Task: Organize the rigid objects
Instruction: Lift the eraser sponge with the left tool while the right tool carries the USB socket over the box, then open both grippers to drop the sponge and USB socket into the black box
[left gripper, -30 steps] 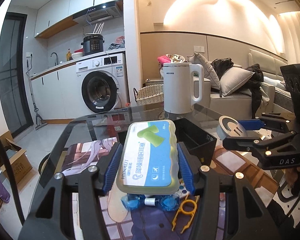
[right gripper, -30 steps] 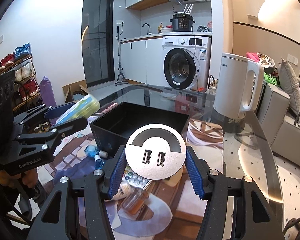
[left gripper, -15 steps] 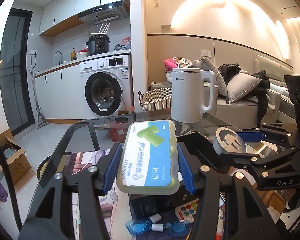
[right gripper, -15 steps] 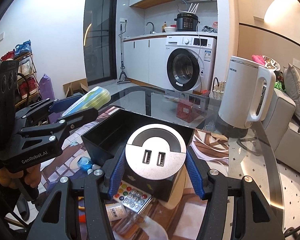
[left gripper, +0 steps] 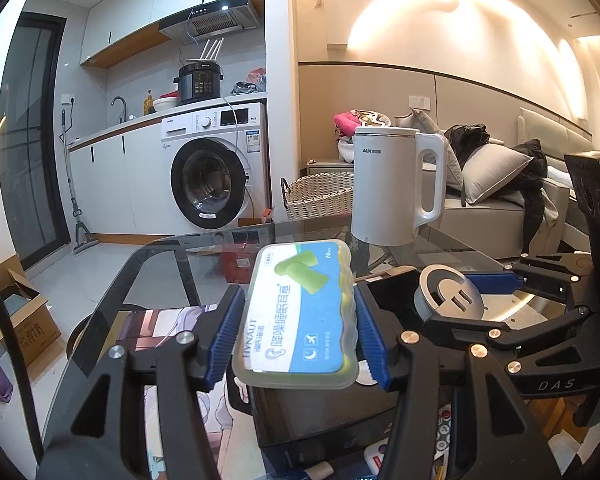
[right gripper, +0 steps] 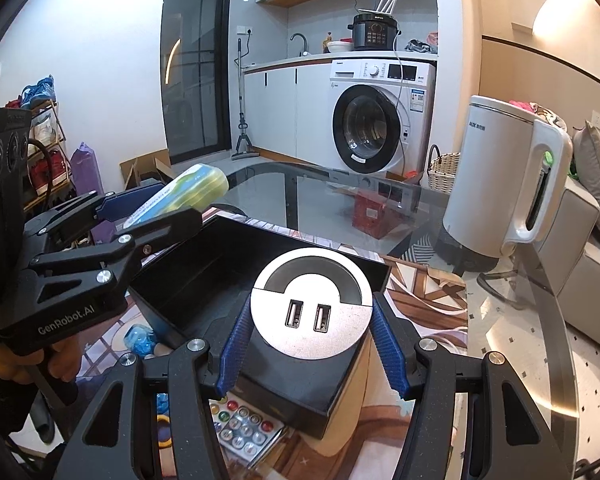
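My left gripper [left gripper: 296,340] is shut on a clear earplug box [left gripper: 298,312] with a blue and green label, held above the near wall of the black bin [left gripper: 324,416]. My right gripper [right gripper: 311,336] is shut on a round silver USB socket disc [right gripper: 311,314], held over the black bin's [right gripper: 204,276] right part. The right gripper with the disc [left gripper: 448,298] shows at the right of the left wrist view. The left gripper with the box [right gripper: 180,196] shows at the left of the right wrist view, over the bin's left rim.
A white electric kettle [right gripper: 504,184] stands on the glass table [right gripper: 520,320] behind the bin. A paint palette [right gripper: 240,428] and a blue item [right gripper: 140,338] lie in front of the bin. A washing machine [left gripper: 216,176] and a sofa [left gripper: 500,204] stand beyond the table.
Both grippers have moved forward with their objects, from in front of the black bin to over it. The small items on the table now lie below and behind the fingers.
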Demonstrator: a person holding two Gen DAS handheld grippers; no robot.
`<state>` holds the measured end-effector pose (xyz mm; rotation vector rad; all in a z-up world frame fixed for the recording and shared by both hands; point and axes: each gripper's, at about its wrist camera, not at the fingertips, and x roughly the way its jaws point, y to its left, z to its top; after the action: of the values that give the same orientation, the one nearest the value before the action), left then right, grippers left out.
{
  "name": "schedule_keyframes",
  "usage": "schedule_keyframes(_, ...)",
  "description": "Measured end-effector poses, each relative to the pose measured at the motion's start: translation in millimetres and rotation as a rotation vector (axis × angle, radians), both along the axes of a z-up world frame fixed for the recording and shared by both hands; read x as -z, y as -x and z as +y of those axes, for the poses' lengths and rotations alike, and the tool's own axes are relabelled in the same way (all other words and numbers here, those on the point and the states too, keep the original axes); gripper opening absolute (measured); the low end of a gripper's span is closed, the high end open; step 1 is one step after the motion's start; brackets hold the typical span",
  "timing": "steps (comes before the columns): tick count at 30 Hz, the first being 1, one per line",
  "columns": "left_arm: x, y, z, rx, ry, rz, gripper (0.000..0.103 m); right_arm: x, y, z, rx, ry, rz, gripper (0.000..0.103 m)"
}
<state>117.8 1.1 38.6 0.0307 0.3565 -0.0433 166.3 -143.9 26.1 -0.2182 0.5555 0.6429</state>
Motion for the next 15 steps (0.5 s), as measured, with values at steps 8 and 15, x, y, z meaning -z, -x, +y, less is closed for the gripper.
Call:
schedule_keyframes(8, 5.1, -10.8, -2.5, -0.016, -0.017, 0.003, 0.054, 6.3, -9.3, 13.1, -0.021, 0.023, -0.002, 0.058)
schedule_keyframes(15, 10.0, -20.2, -0.8, -0.020, 0.002, 0.023, 0.054, 13.5, -16.6, 16.2, -0.019, 0.013, -0.003, 0.058)
